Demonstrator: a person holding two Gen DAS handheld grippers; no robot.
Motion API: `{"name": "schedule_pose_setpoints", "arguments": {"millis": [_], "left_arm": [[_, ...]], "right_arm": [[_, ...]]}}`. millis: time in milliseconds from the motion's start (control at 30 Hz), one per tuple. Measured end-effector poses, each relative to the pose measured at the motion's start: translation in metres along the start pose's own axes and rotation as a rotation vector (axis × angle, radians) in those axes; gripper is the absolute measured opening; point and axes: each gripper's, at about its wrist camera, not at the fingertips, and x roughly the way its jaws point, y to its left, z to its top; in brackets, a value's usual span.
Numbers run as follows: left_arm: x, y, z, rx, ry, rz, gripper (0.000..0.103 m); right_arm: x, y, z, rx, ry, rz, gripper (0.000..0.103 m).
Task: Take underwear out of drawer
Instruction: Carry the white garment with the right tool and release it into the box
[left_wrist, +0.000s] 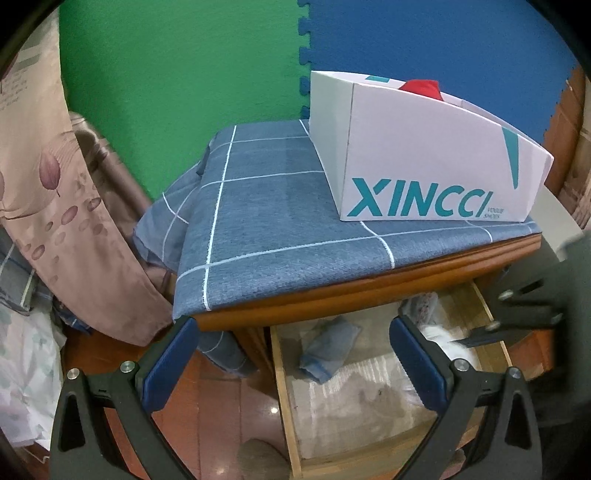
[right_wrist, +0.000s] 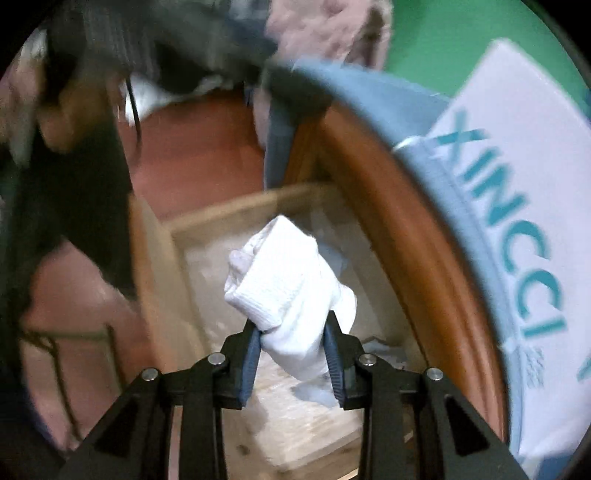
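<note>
The wooden drawer (left_wrist: 284, 398) stands pulled out below a cabinet. My right gripper (right_wrist: 293, 328) is shut on a folded white underwear (right_wrist: 291, 280) and holds it above the drawer (right_wrist: 155, 258). It also shows in the left wrist view (left_wrist: 476, 338) at the drawer's right side, with the white cloth (left_wrist: 439, 334) partly hidden. My left gripper (left_wrist: 295, 339) is open and empty, hovering in front of the drawer. A folded blue garment (left_wrist: 328, 350) lies inside the drawer at its back left.
A white XINCCI shoe box (left_wrist: 424, 158) with something red in it sits on the blue checked cloth (left_wrist: 266, 206) covering the cabinet top. A pinkish curtain (left_wrist: 55, 192) hangs at left. Green and blue foam mats line the wall. The floor is reddish tile (left_wrist: 221, 413).
</note>
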Motion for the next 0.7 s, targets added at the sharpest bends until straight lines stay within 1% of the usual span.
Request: {"name": "schedule_pose_setpoints", "arguments": {"millis": [100,167,300,400,533,633,700], "left_arm": [[0.0,0.001,0.001,-0.009,0.003,-0.011,0.103],[0.0,0.003,0.001,-0.023,0.005,-0.016,0.103],[0.0,0.004,0.003,-0.048,0.014,-0.025,0.103],[-0.001,0.004,0.004,-0.056,0.015,-0.026,0.103],[-0.005,0.0,0.005,-0.045,0.015,-0.021,0.103],[-0.006,-0.003,0.006,-0.025,0.021,0.028,0.103],[-0.005,-0.006,0.007,-0.004,0.033,0.051,0.103]], "right_arm": [[-0.036,-0.016,0.004,0.098,-0.07,0.021,0.032],[-0.054,-0.022,0.004,0.14,-0.105,0.029,0.032],[-0.096,-0.036,0.002,0.229,-0.186,0.026,0.032],[-0.117,-0.053,-0.005,0.285,-0.241,0.016,0.032],[-0.155,-0.088,-0.003,0.381,-0.327,-0.023,0.032],[-0.178,-0.123,0.006,0.429,-0.379,-0.084,0.032],[-0.184,-0.145,0.011,0.457,-0.379,-0.13,0.032]]}}
